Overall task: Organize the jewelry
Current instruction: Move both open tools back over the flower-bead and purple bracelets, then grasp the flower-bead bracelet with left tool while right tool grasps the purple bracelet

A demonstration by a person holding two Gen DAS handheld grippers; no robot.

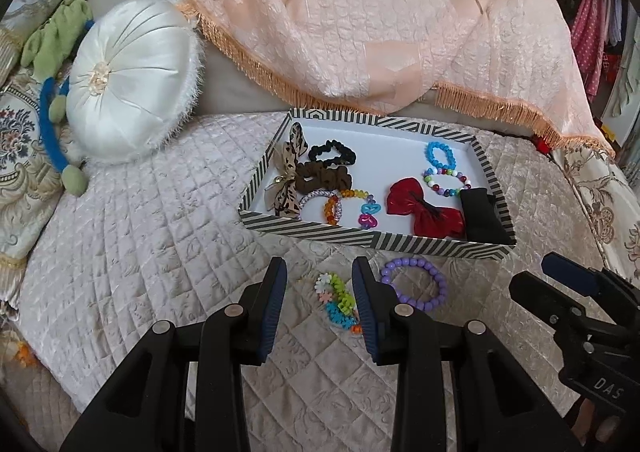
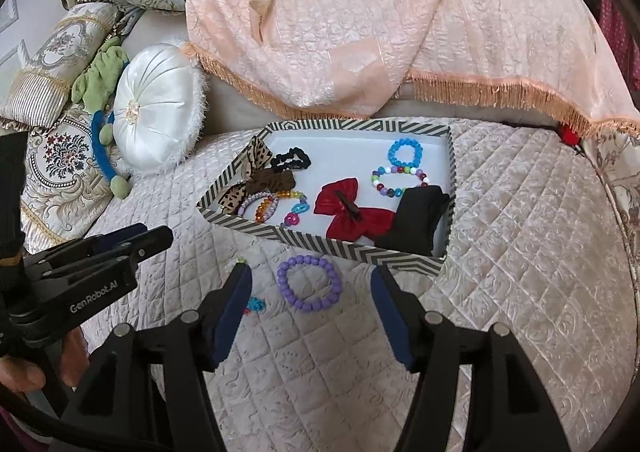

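Two bracelets left, just in front of the tray (image 1: 440, 246): purple bracelet (image 2: 309, 283) and flower bracelet (image 1: 338, 302). Right gripper (image 2: 310, 306) gapes empty above purple; pinch one bead side. Left gripper (image 1: 320, 306) likewise empty.

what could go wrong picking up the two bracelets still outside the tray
1. The flower bracelet lies partly behind a finger of the left gripper; closing from here may nudge it rather than grip it.
2. The purple bracelet is flat on the soft quilt, so the open right gripper may pinch fabric too.
3. The tray is already crowded near its front wall; a drop there could land on the red bow.
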